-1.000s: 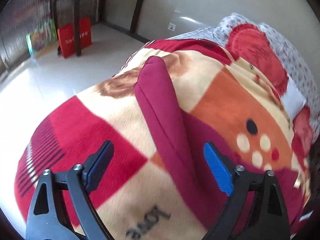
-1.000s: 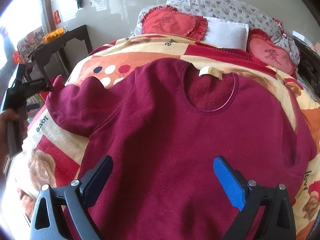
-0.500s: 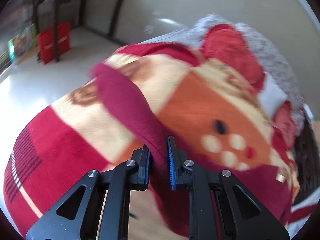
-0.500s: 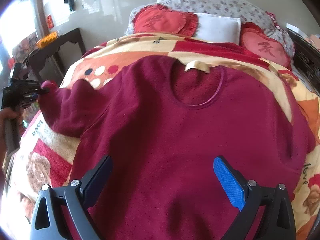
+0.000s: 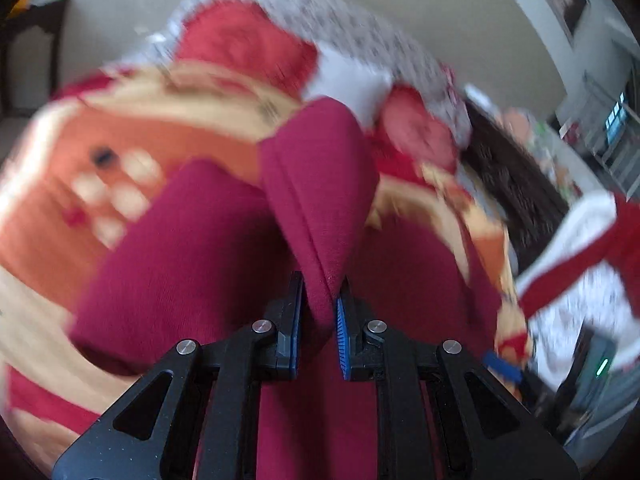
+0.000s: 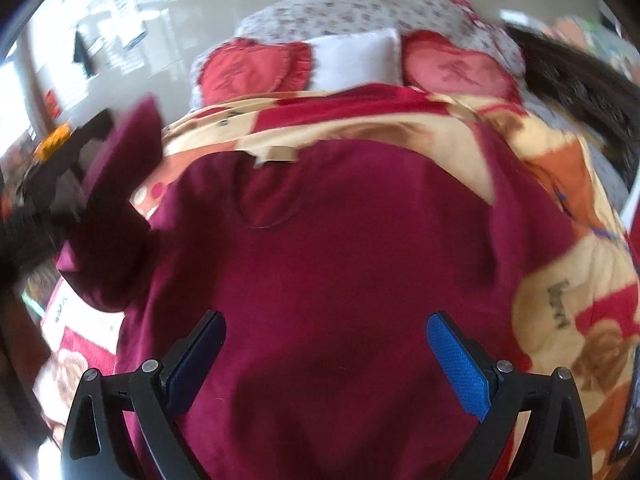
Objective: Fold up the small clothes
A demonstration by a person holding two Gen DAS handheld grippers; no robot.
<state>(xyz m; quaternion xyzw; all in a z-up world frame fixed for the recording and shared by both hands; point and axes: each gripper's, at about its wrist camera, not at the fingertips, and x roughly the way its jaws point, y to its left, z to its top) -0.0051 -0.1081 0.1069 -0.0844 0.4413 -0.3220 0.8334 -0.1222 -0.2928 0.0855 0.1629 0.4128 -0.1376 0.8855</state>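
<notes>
A maroon sweatshirt (image 6: 340,280) lies front up on a patterned blanket (image 6: 568,312) on a bed, its neckline and label toward the pillows. My left gripper (image 5: 320,312) is shut on the sweatshirt's left sleeve (image 5: 320,184) and holds it lifted above the body of the sweatshirt (image 5: 180,260). In the right wrist view the lifted sleeve (image 6: 116,184) shows at the left with the left gripper behind it. My right gripper (image 6: 326,352) is open and empty, hovering over the lower body of the sweatshirt.
Two red heart cushions (image 6: 248,68) and a white pillow (image 6: 352,56) lie at the head of the bed. A dark wooden bed frame (image 5: 516,184) runs along the far side. A person's red and white sleeve (image 5: 580,232) shows at the right in the left wrist view.
My left gripper closed on the sleeve, lifted it off the blanket and swung it toward the sweatshirt's body. My right gripper stayed open and moved slightly closer over the shirt.
</notes>
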